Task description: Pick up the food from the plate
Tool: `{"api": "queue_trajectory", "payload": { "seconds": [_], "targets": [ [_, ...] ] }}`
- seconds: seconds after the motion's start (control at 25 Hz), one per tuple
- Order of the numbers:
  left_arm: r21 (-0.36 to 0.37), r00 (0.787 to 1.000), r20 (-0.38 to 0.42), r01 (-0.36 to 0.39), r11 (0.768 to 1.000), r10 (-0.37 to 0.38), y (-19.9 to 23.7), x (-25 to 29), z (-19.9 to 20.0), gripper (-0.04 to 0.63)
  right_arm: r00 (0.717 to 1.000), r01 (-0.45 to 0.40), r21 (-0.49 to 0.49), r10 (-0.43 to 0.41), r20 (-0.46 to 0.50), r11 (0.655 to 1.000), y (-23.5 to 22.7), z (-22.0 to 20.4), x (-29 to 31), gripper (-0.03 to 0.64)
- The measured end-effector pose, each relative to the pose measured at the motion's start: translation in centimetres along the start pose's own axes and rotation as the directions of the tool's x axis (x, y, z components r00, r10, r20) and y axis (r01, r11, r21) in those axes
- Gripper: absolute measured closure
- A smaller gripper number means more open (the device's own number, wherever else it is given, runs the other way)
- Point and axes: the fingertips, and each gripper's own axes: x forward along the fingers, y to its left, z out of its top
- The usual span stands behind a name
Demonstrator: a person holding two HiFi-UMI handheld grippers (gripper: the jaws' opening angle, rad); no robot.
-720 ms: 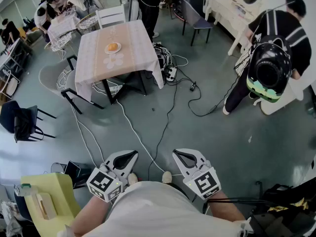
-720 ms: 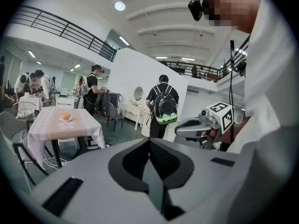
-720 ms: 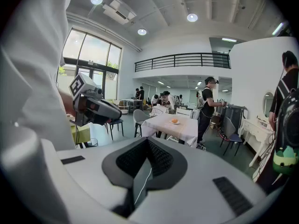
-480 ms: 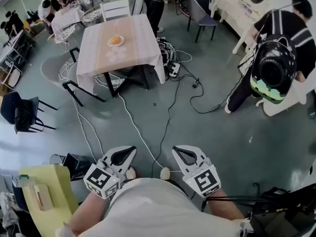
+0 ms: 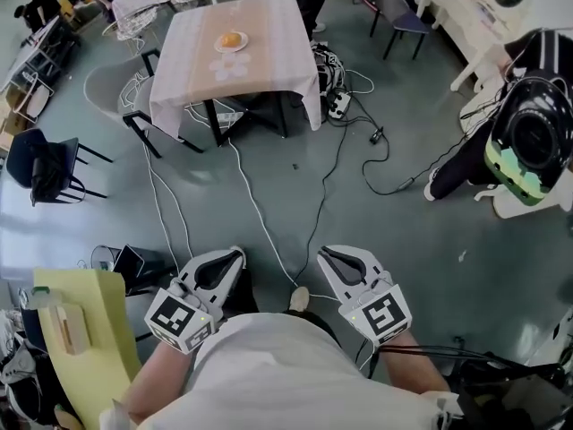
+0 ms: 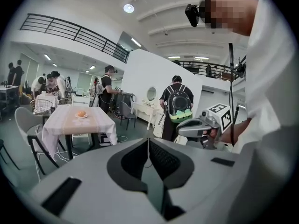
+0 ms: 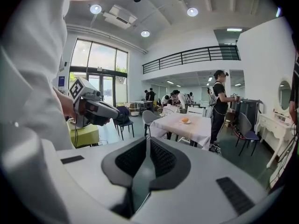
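Head view: left tool (image 5: pixel 238 254) and right tool (image 5: pixel 323 253) both pressed together, empty; food (image 5: pixel 231 38) on table (image 5: pixel 273 56), well ahead of them.

left gripper (image 5: pixel 238 254): pale grey shell, matt, smooth, looks plastic
right gripper (image 5: pixel 324 254): same matt grey plastic look
pads (image 6: pixel 163 158): dark, finely ribbed, rubbery look
marker cube (image 5: pixel 182 322): flat black-and-white print, matt
tablecloth (image 5: pixel 269 56): pale cloth, matt, hangs in soft folds
desk (image 5: pixel 216 122): legs black, thin, metal-looking
plate (image 5: pixel 221 47): white, smooth
food (image 5: pixel 231 38): orange, finish too small to tell
floor (image 5: pixel 403 240): grey-green, smooth, slight sheen
cables (image 5: pixel 260 213): black and white, smooth sheath
chair (image 5: pixel 45 164): dark matt seat, thin dark legs
shirt (image 5: pixel 286 374): white cloth, matt
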Motion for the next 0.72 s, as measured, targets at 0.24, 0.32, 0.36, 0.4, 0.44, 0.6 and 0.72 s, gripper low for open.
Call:
{"api": "queue_trajectory", "payload": {
  "seconds": [0.24, 0.32, 0.36, 0.4, 0.44, 0.6, 0.72],
  "targets": [
    [-0.02, 1.0, 0.02, 0.02, 1.0, -0.02, 8.4, 3.0, 1.4, 0.557, 1.0, 0.028, 0.003, -0.028, -0.01, 1.0, -3.3, 2.2, 7.2, 0.505],
    [-0.011, 0.999, 0.026, 0.037, 0.999, -0.037, 11.8, 3.5, 2.9, 0.544, 0.998, 0.059, 0.037, -0.059, -0.008, 0.998, -4.4, 3.8, 10.0, 0.497],
    [-0.005, 0.999, 0.029, 0.045, 0.999, -0.045, 13.4, 3.6, 4.0, 0.538, 0.997, 0.071, 0.046, -0.071, -0.006, 0.996, -4.9, 4.9, 11.4, 0.495],
    [0.003, 0.998, 0.034, 0.052, 0.999, -0.052, 14.9, 3.8, 5.0, 0.538, 0.997, 0.079, 0.04, -0.079, -0.007, 0.996, -5.6, 6.1, 12.8, 0.495],
    [0.01, 0.997, 0.037, 0.061, 0.998, -0.061, 16.2, 4.1, 6.0, 0.533, 0.996, 0.088, 0.028, -0.088, -0.015, 0.996, -6.4, 7.2, 14.0, 0.495],
    [0.046, 0.994, 0.01, 0.109, 0.993, -0.109, 22.0, 5.3, 7.6, 0.52, 0.988, 0.152, 0.039, -0.151, -0.036, 0.988, -9.5, 9.4, 18.5, 0.495],
    [0.044, 0.995, -0.001, 0.099, 0.994, -0.099, 27.2, 5.9, 7.5, 0.509, 0.986, 0.163, 0.034, -0.162, -0.033, 0.986, -10.1, 10.6, 22.6, 0.489]
  ]
}}
